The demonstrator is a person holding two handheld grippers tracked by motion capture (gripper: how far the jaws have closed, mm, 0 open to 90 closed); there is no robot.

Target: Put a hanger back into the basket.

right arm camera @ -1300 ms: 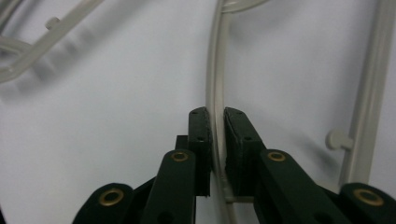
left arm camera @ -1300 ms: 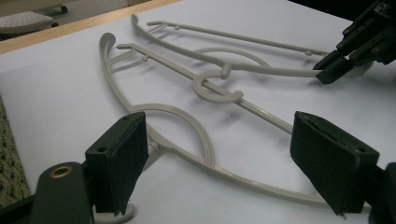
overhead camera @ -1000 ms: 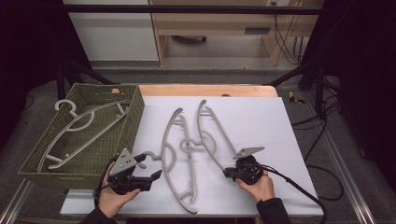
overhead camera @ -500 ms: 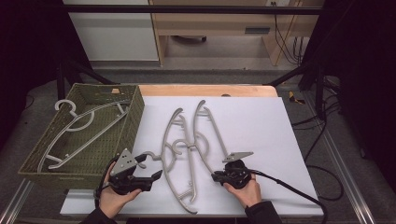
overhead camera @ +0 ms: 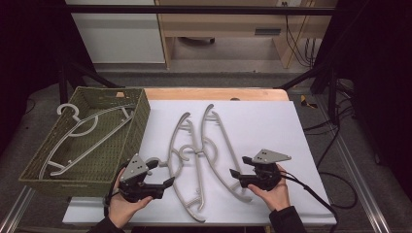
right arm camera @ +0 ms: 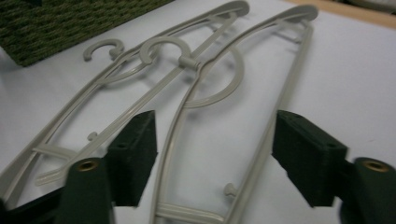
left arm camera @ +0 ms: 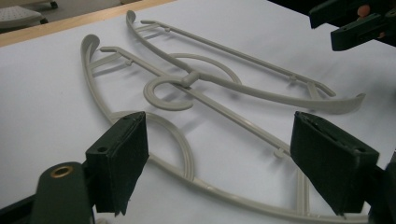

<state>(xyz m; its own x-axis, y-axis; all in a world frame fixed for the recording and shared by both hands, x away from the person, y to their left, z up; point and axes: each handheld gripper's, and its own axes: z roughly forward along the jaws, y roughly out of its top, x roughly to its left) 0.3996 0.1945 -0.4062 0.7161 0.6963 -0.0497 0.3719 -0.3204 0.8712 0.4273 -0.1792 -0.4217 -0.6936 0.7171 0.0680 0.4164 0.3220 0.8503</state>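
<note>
The right gripper [overhead camera: 234, 176] has slid left along the white table [overhead camera: 272, 126] and its jaws have just been opening, now spread beside the right grey hanger [overhead camera: 221, 145], while the left gripper [overhead camera: 163, 175] stands spread by the left hanger [overhead camera: 177, 160]; no writing is legible.

A green woven basket [overhead camera: 131, 127] is set at the left end of the table, beside the white board [overhead camera: 272, 131] laid over the tabletop. 1 grey hanger [overhead camera: 80, 133] is lain inside it, its hook turned toward the far left corner. A strip of wooden tabletop [overhead camera: 214, 93] is left uncovered along the far edge of the board. Beyond the table, a white cabinet [overhead camera: 116, 31] and a wooden bench [overhead camera: 218, 29] are seen on the floor. Black cables [overhead camera: 340, 126] are draped at the right.
</note>
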